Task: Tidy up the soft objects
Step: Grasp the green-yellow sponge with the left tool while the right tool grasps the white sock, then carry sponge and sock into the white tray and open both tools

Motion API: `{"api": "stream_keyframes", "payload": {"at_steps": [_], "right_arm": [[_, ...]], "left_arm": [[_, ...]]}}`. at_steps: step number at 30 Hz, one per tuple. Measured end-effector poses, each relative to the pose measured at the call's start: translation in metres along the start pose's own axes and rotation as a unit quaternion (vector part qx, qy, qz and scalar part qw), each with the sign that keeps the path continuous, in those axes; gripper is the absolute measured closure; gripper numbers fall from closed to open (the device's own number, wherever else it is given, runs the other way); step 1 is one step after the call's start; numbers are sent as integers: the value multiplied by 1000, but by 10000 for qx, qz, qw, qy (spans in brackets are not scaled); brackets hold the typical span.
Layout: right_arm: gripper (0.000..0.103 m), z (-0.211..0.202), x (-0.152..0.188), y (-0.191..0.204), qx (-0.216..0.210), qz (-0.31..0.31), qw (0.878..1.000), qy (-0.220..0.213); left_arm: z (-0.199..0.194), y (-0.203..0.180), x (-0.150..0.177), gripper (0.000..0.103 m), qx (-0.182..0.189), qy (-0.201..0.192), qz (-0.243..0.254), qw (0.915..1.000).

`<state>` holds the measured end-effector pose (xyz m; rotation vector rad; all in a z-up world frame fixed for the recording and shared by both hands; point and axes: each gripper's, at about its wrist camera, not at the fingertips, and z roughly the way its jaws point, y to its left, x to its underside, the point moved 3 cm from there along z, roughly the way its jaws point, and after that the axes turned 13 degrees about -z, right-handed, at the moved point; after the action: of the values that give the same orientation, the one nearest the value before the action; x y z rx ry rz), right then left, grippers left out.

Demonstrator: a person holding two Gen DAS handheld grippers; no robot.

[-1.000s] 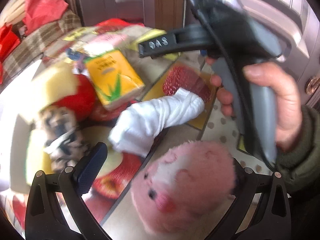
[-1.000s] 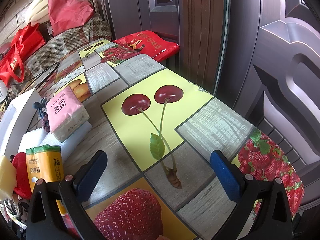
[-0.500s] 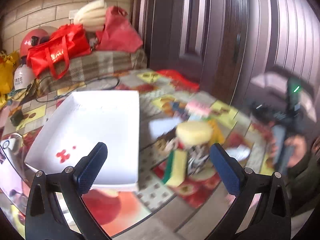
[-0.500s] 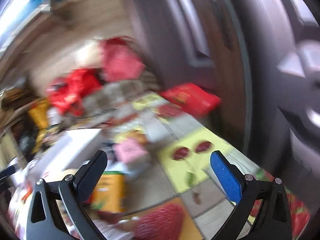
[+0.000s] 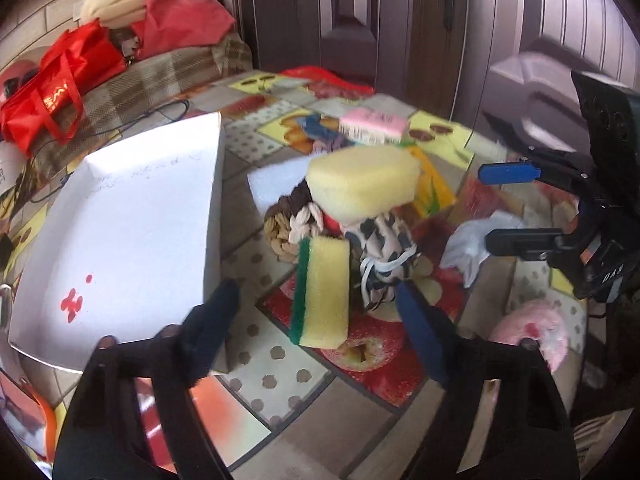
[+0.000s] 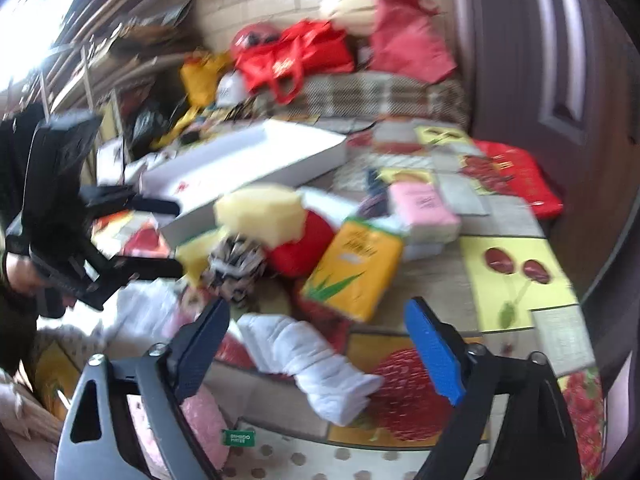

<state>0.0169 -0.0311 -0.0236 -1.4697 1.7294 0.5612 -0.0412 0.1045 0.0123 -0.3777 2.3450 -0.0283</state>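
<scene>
A heap of soft things lies mid-table: a big yellow sponge (image 5: 362, 188) on top, a yellow-and-green sponge (image 5: 322, 292) leaning in front, a black-and-white cloth (image 5: 384, 256), and a brown knitted piece (image 5: 286, 220). A white rolled cloth (image 6: 316, 356) and a pink plush (image 5: 532, 332) lie nearer the edge. My left gripper (image 5: 320, 340) is open and empty, just short of the green-edged sponge. My right gripper (image 6: 320, 344) is open and empty above the white rolled cloth; it also shows in the left wrist view (image 5: 508, 204).
An empty white box (image 5: 120, 232) stands left of the heap. Tissue packs, yellow (image 6: 354, 268) and pink (image 6: 420, 208), lie behind it. Red bags (image 5: 60, 80) sit on a checked cloth at the back. A dark door (image 5: 360, 12) stands beyond the table.
Both grippers swung round fast. The left turned from the pink plush to face the box and the sponge heap. The right turned from the cherry tile to the heap and white cloth.
</scene>
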Motion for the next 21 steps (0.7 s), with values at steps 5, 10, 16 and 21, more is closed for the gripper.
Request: {"api": "stream_keyframes", "payload": {"at_steps": [5, 10, 16, 21], "right_arm": [[40, 19, 4, 4, -94, -13, 9993, 356], [45, 22, 3, 1, -103, 12, 9990, 438], [62, 17, 5, 2, -164, 42, 9991, 398], [65, 11, 7, -1, -124, 108, 9994, 292]], "left_arm": [[8, 2, 4, 28, -189, 117, 117, 9997], [20, -4, -2, 29, -194, 217, 232, 9993], [30, -6, 0, 70, -272, 334, 277, 9987], [20, -1, 7, 73, -69, 274, 102, 9995]]}}
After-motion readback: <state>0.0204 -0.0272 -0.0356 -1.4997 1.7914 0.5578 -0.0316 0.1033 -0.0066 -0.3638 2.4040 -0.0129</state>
